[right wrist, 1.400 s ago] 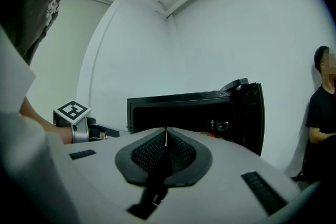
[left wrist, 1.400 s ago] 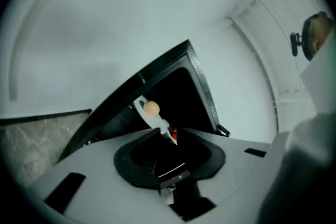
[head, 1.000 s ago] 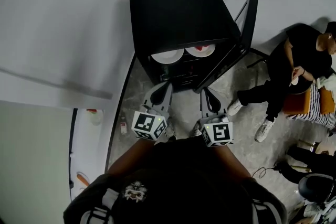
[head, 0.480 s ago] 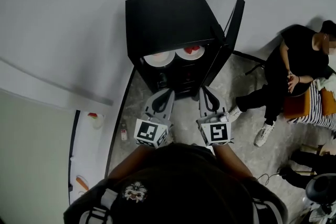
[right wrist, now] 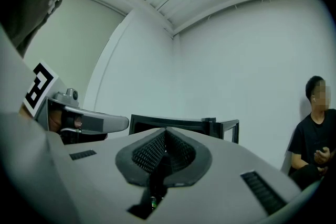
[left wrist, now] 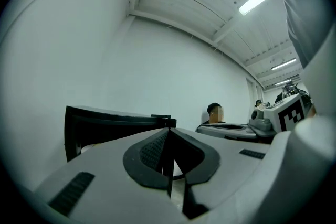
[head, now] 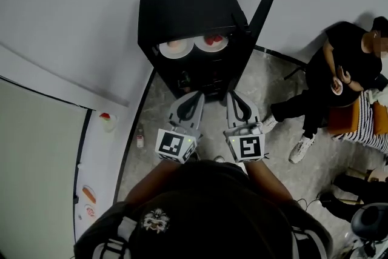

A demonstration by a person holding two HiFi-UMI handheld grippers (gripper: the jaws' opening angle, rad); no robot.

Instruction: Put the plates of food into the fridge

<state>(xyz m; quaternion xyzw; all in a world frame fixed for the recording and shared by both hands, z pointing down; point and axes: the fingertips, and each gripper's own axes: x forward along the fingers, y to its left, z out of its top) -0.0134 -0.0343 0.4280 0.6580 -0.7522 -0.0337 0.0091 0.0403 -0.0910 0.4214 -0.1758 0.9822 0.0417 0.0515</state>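
Observation:
The black fridge [head: 185, 9] stands open on the floor, its door [head: 262, 4] swung out to the right. Two white plates sit side by side on its top shelf: the left plate [head: 173, 48] with pale food, the right plate [head: 211, 41] with red food. My left gripper [head: 197, 95] and right gripper [head: 233, 95] hover side by side in front of the fridge, apart from it, both shut with nothing between the jaws. The left gripper [left wrist: 168, 132] points level at the fridge [left wrist: 105, 122]. The right gripper [right wrist: 165, 132] faces the fridge [right wrist: 181, 124] too.
A person in black [head: 339, 73] sits on a striped seat [head: 367, 127] at the right, feet on the floor near the fridge door. A white counter [head: 97, 161] with small food items runs along the left. A small bottle [head: 140, 141] stands on the floor beside it.
Both grippers have drawn back from the fridge and risen a little, still shut and empty. The plates stay on the shelf.

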